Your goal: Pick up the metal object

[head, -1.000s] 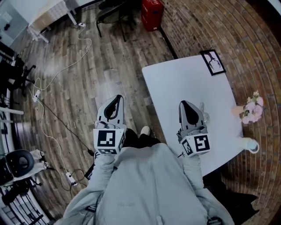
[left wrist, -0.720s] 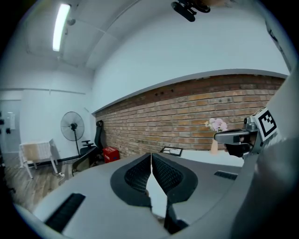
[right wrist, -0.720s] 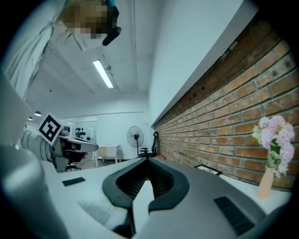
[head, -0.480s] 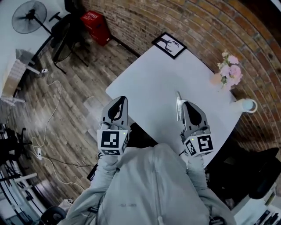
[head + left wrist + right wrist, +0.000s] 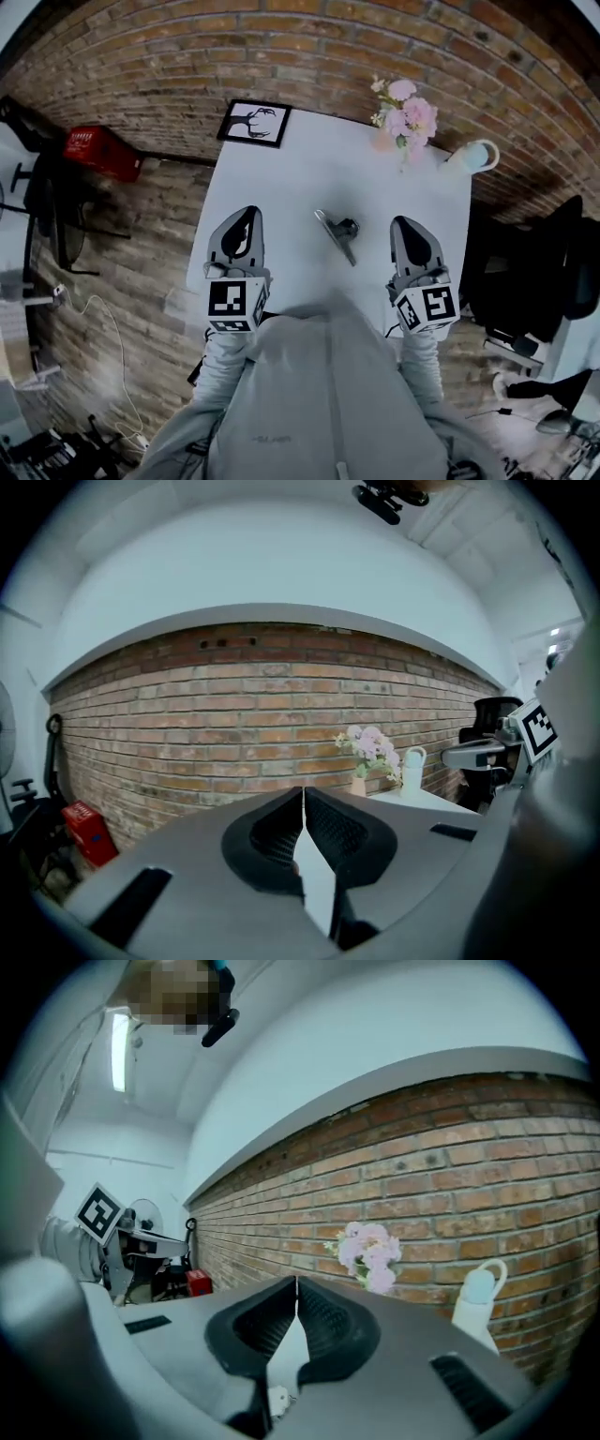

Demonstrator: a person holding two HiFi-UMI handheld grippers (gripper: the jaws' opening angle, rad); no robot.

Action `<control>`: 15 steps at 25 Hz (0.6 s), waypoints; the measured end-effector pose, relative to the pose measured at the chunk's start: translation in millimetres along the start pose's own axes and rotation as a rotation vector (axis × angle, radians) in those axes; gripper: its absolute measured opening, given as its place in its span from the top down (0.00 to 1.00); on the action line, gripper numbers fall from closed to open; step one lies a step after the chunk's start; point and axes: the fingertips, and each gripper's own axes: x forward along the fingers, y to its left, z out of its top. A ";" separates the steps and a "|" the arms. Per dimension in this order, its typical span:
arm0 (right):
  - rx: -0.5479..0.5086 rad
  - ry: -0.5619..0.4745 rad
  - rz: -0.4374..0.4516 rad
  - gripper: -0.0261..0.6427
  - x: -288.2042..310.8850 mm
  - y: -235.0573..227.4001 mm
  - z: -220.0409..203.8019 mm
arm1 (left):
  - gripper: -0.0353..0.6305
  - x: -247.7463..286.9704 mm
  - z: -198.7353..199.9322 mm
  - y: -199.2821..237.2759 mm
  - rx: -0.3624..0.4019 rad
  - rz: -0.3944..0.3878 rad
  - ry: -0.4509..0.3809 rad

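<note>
In the head view the metal object [image 5: 337, 232] lies mid-table [image 5: 281, 178] between the left gripper [image 5: 246, 216] and right gripper [image 5: 405, 225], while the left gripper view, then the right gripper view, show fingers [image 5: 336, 832] pressed together, holding nothing.

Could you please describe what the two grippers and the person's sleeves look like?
The left gripper and right gripper look alike: grey shells tapering to a point, with black ribbed pads inside the jaws. Each carries a white cube with black square markers at its rear. The person wears a light grey top with long sleeves. No cables are visible on the grippers.
</note>
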 end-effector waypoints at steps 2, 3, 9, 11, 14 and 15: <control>0.013 0.013 -0.091 0.92 -5.8 -9.9 -1.7 | 0.90 22.5 2.1 -5.4 0.012 -0.090 0.009; 0.015 0.021 -0.128 0.92 -8.2 -12.9 -2.6 | 0.90 31.8 2.8 -8.3 0.018 -0.129 0.013; 0.027 0.060 -0.273 0.92 -15.6 -16.1 -15.8 | 0.90 64.4 -3.3 -22.0 0.044 -0.297 0.031; 0.031 0.067 -0.311 0.92 -19.0 -13.1 -19.6 | 0.90 67.6 -6.9 -25.9 0.049 -0.340 0.036; 0.036 0.071 -0.351 0.92 -23.9 -6.7 -22.8 | 0.90 68.8 -11.1 -30.8 0.057 -0.387 0.041; 0.036 0.070 -0.359 0.92 -25.8 -4.7 -23.1 | 0.90 68.6 -11.9 -32.6 0.059 -0.399 0.040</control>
